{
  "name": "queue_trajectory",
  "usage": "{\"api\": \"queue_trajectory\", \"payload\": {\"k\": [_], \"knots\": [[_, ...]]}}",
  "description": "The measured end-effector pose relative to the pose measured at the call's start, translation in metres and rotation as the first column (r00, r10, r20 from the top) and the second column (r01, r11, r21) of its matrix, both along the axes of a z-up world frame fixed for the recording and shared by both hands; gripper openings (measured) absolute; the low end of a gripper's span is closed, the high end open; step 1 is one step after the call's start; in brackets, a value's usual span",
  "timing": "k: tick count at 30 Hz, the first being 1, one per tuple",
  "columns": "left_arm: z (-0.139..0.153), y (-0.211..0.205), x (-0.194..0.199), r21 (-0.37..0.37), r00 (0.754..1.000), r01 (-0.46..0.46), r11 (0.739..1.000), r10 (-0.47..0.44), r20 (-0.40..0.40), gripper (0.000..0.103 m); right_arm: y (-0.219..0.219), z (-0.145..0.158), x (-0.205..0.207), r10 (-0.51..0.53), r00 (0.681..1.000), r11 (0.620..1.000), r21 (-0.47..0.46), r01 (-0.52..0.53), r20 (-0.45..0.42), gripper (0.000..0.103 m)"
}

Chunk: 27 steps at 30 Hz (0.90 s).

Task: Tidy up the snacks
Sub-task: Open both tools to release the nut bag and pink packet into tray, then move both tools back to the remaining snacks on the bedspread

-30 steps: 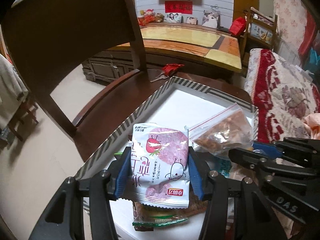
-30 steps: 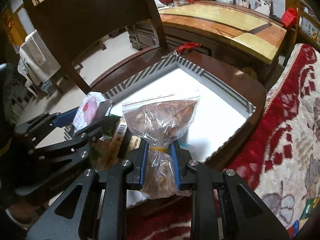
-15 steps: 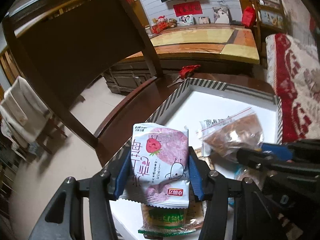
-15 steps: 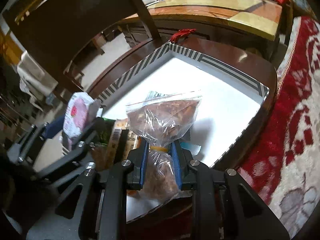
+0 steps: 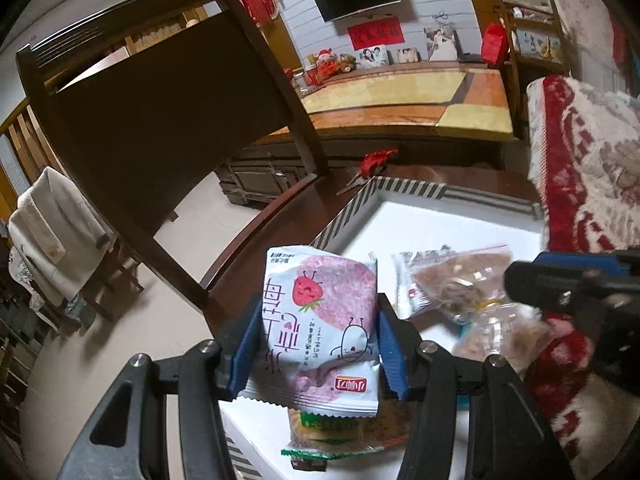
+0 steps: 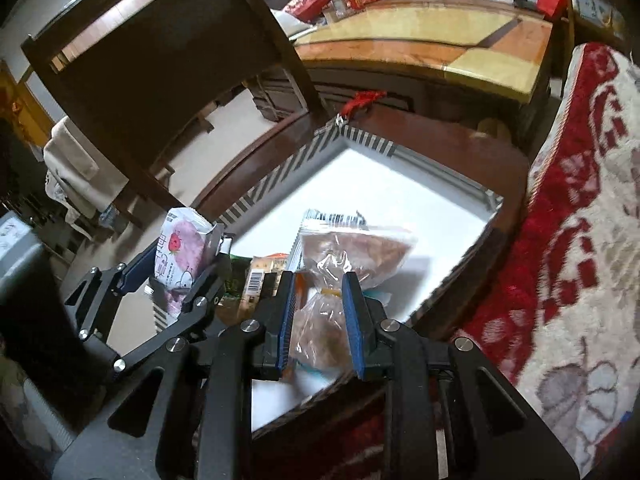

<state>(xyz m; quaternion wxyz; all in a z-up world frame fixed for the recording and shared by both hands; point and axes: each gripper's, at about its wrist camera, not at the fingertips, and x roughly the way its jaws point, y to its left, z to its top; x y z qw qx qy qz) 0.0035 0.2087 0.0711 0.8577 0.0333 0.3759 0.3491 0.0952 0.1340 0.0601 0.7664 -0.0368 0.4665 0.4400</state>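
Our left gripper (image 5: 318, 354) squeezes a pink-and-white strawberry snack packet (image 5: 320, 320) above the white striped-edge tray (image 5: 408, 190). Our right gripper (image 6: 320, 316) pinches a clear bag of brown snacks (image 6: 344, 252) above the tray too.

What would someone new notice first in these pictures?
Front and centre, the left gripper clamps a white and pink strawberry snack packet upright. Beside it, the right gripper pinches a clear bag of brown snacks at its neck, over the white striped-rim tray.
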Motion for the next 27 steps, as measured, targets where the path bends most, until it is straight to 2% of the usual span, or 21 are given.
{"api": "queue_trajectory", "payload": {"k": [3,8,16,18,20,21,24,27], "knots": [[0.01,-0.007,-0.005,-0.034,0.999,0.03,0.999,-0.028,0.04,0.057,-0.021,0.015,-0.005,-0.015,1.0,0.999,0.033,0.014,0.019,0.023],[0.022,-0.025,-0.009,-0.143,0.988,0.123,0.982,-0.107,0.113,0.056,-0.067,0.03,-0.016,-0.06,0.996,0.998,0.028,0.058,0.067,0.023],[0.013,-0.076,0.002,-0.164,0.97,0.239,0.957,-0.228,0.081,0.054,-0.159,0.026,-0.035,-0.154,0.985,0.988,0.013,0.153,0.076,0.023],[0.012,-0.088,0.002,-0.183,0.962,0.27,0.945,-0.258,0.084,0.058,-0.18,0.025,-0.037,-0.184,0.981,0.983,0.018,0.183,0.07,0.023],[0.009,-0.099,0.003,-0.215,0.952,0.305,0.928,-0.292,0.094,0.074,-0.202,0.022,-0.039,-0.21,0.976,0.978,0.019,0.209,0.061,0.023],[0.008,-0.105,0.002,-0.229,0.945,0.326,0.917,-0.311,0.1,0.076,-0.212,0.02,-0.041,-0.228,0.972,0.974,0.014,0.227,0.065,0.024],[0.005,-0.122,0.003,-0.246,0.927,0.374,0.894,-0.361,0.099,0.078,-0.237,0.012,-0.044,-0.271,0.96,0.962,-0.006,0.272,0.072,0.034],[0.001,-0.138,0.004,-0.268,0.909,0.416,0.869,-0.407,0.093,0.08,-0.26,0.005,-0.049,-0.307,0.95,0.952,-0.005,0.307,0.062,0.036]]}}
